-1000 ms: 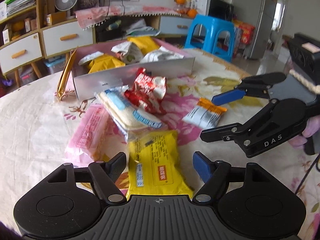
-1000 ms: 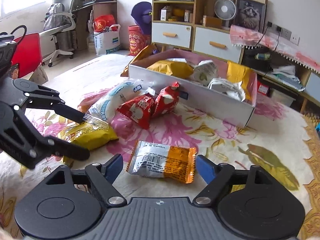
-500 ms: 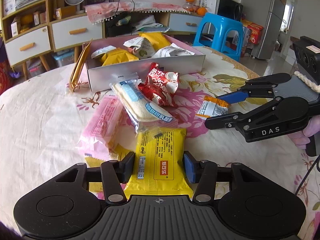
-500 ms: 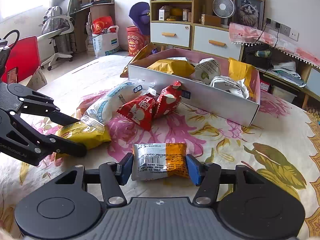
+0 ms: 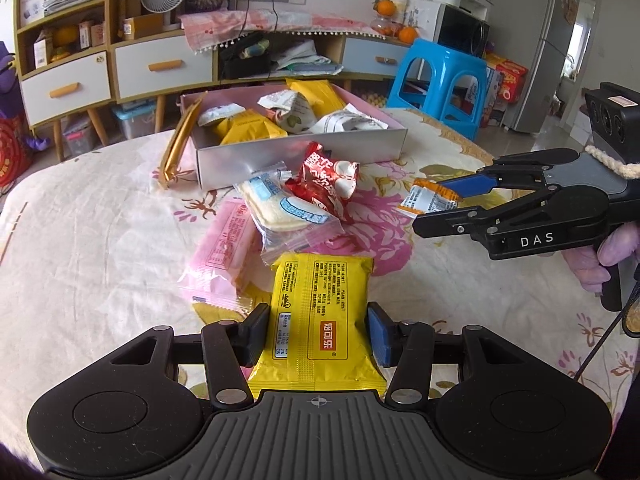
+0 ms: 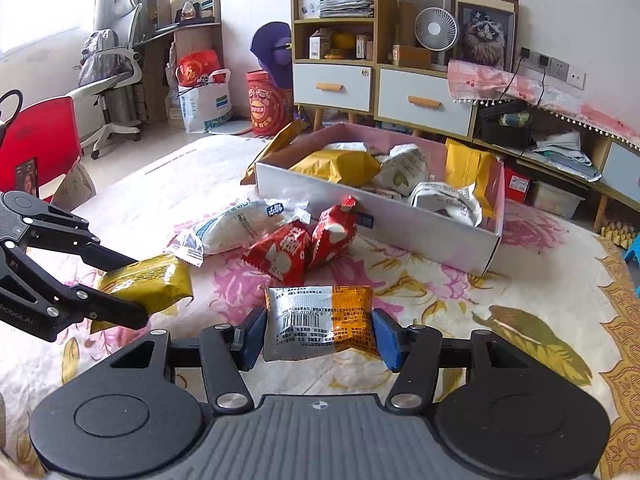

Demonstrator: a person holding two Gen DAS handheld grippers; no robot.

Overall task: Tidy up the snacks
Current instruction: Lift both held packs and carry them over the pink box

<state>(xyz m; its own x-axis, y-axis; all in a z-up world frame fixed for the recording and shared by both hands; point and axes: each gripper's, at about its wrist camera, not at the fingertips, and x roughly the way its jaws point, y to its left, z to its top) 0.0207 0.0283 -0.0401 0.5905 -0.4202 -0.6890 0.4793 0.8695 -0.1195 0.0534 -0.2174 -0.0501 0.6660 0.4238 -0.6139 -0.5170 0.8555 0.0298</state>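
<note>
My left gripper (image 5: 318,334) is shut on a yellow snack packet (image 5: 320,308), one pad on each long side. My right gripper (image 6: 320,338) is shut on a silver-and-orange packet (image 6: 320,320). Each gripper also shows in the other view: the right gripper (image 5: 440,204) at the right with its packet (image 5: 428,200), the left gripper (image 6: 120,288) at the left with the yellow packet (image 6: 148,284). Beyond them a white box (image 5: 360,148) (image 6: 420,232) holds several snacks.
Loose on the flowered cloth lie two red packets (image 6: 296,248), a white bun packet (image 5: 280,208) and a pink packet (image 5: 224,248). A gold flap (image 5: 176,152) leans by the box's left end. A blue stool (image 5: 440,80) and cabinets stand beyond the table.
Both grippers stood open around their packets and have since shut on them. The left gripper has risen a little with the yellow packet.
</note>
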